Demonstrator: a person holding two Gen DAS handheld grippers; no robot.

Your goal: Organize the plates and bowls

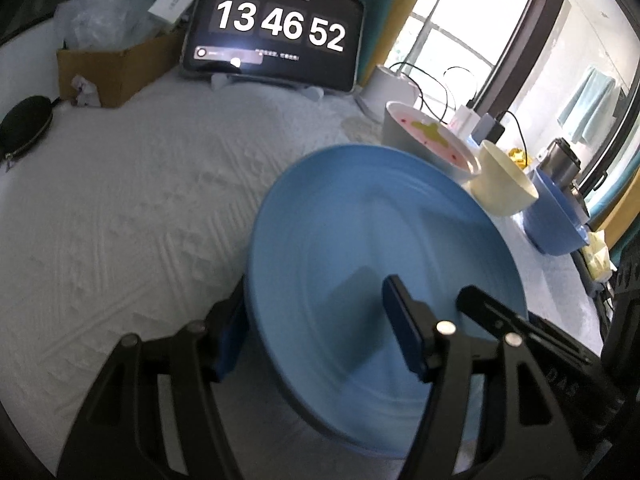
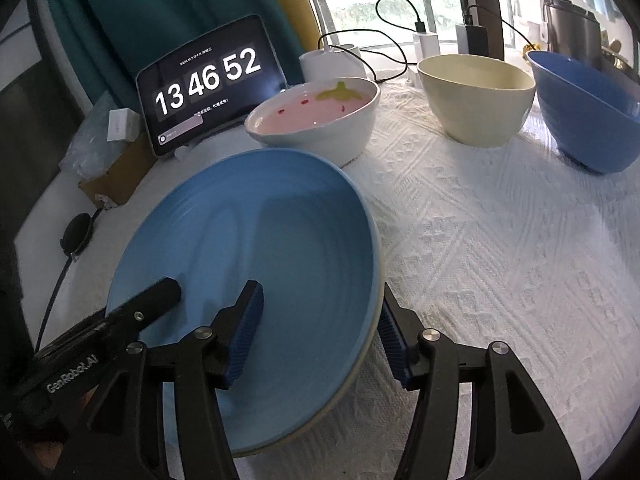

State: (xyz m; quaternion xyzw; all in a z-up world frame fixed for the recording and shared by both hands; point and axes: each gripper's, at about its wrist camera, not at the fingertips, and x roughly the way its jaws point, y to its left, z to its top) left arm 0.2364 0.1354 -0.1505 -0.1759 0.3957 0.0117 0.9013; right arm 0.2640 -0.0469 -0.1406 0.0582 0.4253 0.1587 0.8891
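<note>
Straddling opposite rims of the light blue plate (image 2: 256,240), my left hand-held gripper (image 1: 316,332) and right hand-held gripper (image 2: 320,332) stood part-open, pads apparently clear of it.

Bare tablecloth (image 2: 500,280) lay free at my right; three bowls (image 2: 476,96) and a tablet (image 2: 208,84) blocked the far side.

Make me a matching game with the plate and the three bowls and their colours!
Things:
1. plate
2. strawberry bowl
3. middle bowl
4. far-right bowl

Colours:
A. cream
B. dark blue
C. light blue
D. pink inside, white outside

Pairs: 1-C, 2-D, 3-A, 4-B
</note>
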